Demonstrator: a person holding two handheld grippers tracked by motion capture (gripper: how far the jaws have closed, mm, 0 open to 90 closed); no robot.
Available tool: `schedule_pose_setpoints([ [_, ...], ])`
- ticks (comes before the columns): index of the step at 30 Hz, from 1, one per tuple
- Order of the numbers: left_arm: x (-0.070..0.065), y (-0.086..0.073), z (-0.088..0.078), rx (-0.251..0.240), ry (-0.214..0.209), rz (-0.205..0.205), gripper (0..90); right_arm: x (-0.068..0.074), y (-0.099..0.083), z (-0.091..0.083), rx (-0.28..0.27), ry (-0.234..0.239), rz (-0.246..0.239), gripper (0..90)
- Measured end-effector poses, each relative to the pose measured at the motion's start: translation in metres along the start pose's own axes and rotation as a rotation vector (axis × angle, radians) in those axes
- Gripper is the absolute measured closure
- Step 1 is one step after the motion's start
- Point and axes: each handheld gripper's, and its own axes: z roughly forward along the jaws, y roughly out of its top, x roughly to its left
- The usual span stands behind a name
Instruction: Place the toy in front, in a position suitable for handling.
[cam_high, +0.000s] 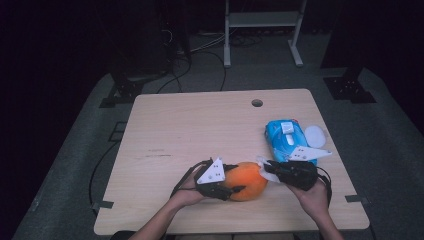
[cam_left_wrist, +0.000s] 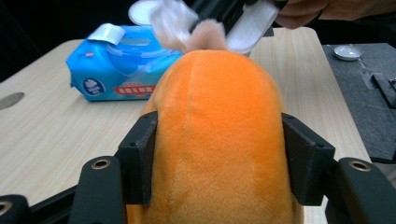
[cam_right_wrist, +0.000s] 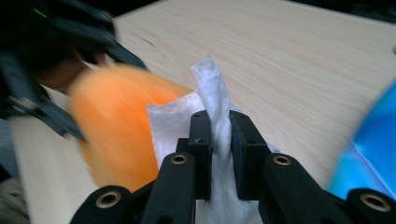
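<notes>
Dark room, pale wooden table with a cable hole at the far edge; work sits at the near edge. Left gripper has its jaws clamped on both flanks of the orange plush toy, pads sunk into the fur; looks like a brace so the toy can't slide while it's rubbed. Right gripper has its jaws pressed nearly together, pinching a white wet wipe bunched between them; loose end hangs ahead of the tips and touches the toy's far end, so cloth meets the fur, not plastic. Blue wipe pack lies just beyond the right hand with its lid flipped open; handy for a fresh sheet, I'd guess.
</notes>
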Motion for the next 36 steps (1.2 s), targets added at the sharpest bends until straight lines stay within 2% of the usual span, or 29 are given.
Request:
schedule_pose_setpoints([
  [2,-0.001,-0.001,0.001,0.011,-0.007,0.005,35.4,0.01,0.005,0.002,-0.016,0.03,-0.021,79.0],
  [4,0.001,-0.002,-0.001,0.031,-0.013,0.013,34.2,0.02,0.008,0.007,-0.011,0.031,-0.062,79.0],
  [5,0.001,-0.003,-0.002,0.028,-0.016,0.0,33.4,0.022,0.008,0.009,-0.003,0.031,-0.071,79.0],
  [7,0.005,-0.006,-0.003,0.026,-0.027,-0.02,32.6,0.018,0.006,0.009,-0.003,0.044,-0.051,79.0],
  [12,0.012,-0.011,-0.005,0.019,-0.048,-0.057,30.7,0.002,-0.003,0.009,0.022,0.025,-0.004,79.0],
  [15,0.014,-0.012,-0.006,0.019,-0.052,-0.064,30.4,0.0,-0.005,0.008,0.036,0.004,-0.01,79.0],
  [18,0.014,-0.013,-0.006,0.018,-0.055,-0.069,30.3,-0.003,-0.006,0.008,0.045,0.003,0.002,78.9],
  [21,0.011,-0.011,-0.004,0.02,-0.055,-0.058,29.2,0.002,-0.003,0.008,0.031,0.0,0.0,79.0],
  [25,0.008,-0.009,-0.002,0.026,-0.059,-0.037,28.5,0.016,0.004,0.009,-0.001,0.037,-0.042,78.8],
  [27,0.01,-0.01,-0.004,0.027,-0.063,-0.042,28.5,0.021,0.007,0.011,0.001,0.032,-0.067,78.8],
  [29,0.011,-0.011,-0.004,0.025,-0.062,-0.049,28.5,0.017,0.006,0.011,0.004,0.04,-0.049,78.8],
  [34,0.011,-0.01,-0.003,0.019,-0.058,-0.058,28.3,0.002,-0.003,0.009,0.028,0.014,-0.006,78.9],
  [36,0.01,-0.009,-0.002,0.024,-0.055,-0.056,27.9,0.003,-0.002,0.007,0.024,0.012,-0.004,78.8],
])
